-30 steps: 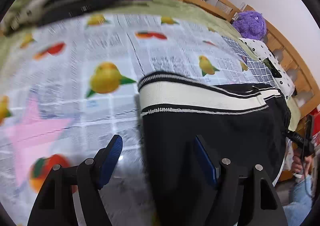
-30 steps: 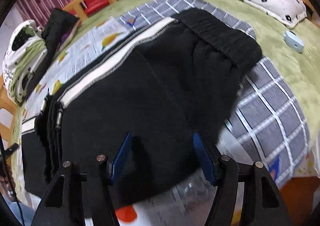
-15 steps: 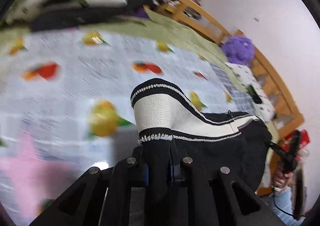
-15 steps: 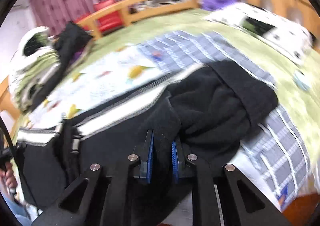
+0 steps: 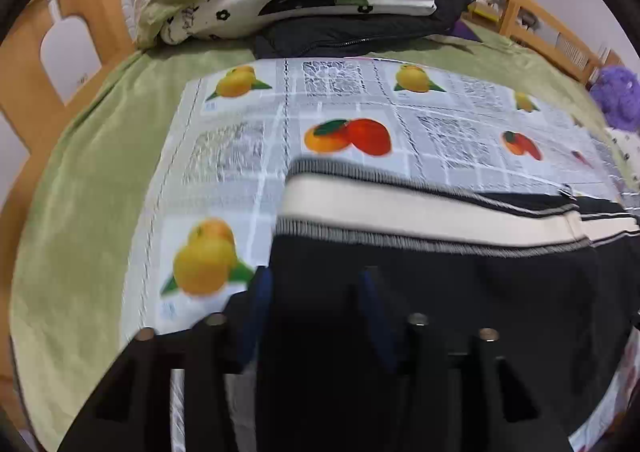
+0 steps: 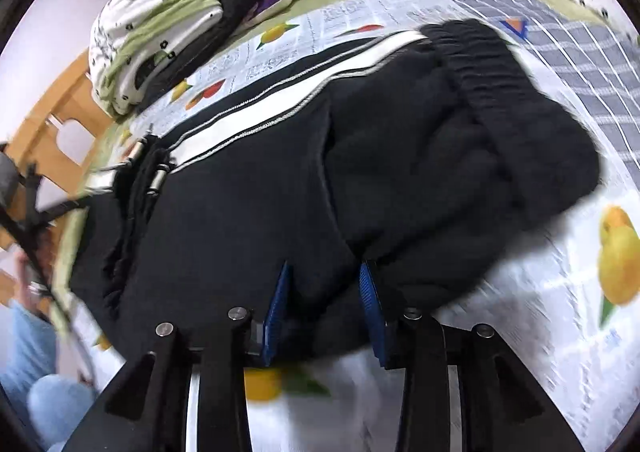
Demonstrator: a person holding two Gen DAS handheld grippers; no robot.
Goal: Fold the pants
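Matt black fleecy cloth on the pants (image 6: pixel 400 180), with a ribbed knit cream stripe (image 5: pixel 420 212). Under them a glossy printed sheet (image 5: pixel 352 100) over soft green fabric (image 5: pixel 92 172). Wooden bed frame (image 5: pixel 36 92), smooth, varnished. Blue ridged pads (image 6: pixel 370 304).

Your left gripper (image 5: pixel 316 292) has matte black angular finger arms, each carrying silver round screw heads, and dark blue pads (image 5: pixel 260 304) on the inner faces. Your right gripper (image 6: pixel 326 292) is the same build, its blue pads (image 6: pixel 278 308) finely ribbed. You wear light blue jeans (image 6: pixel 44 392), seen at the frame's lower left.
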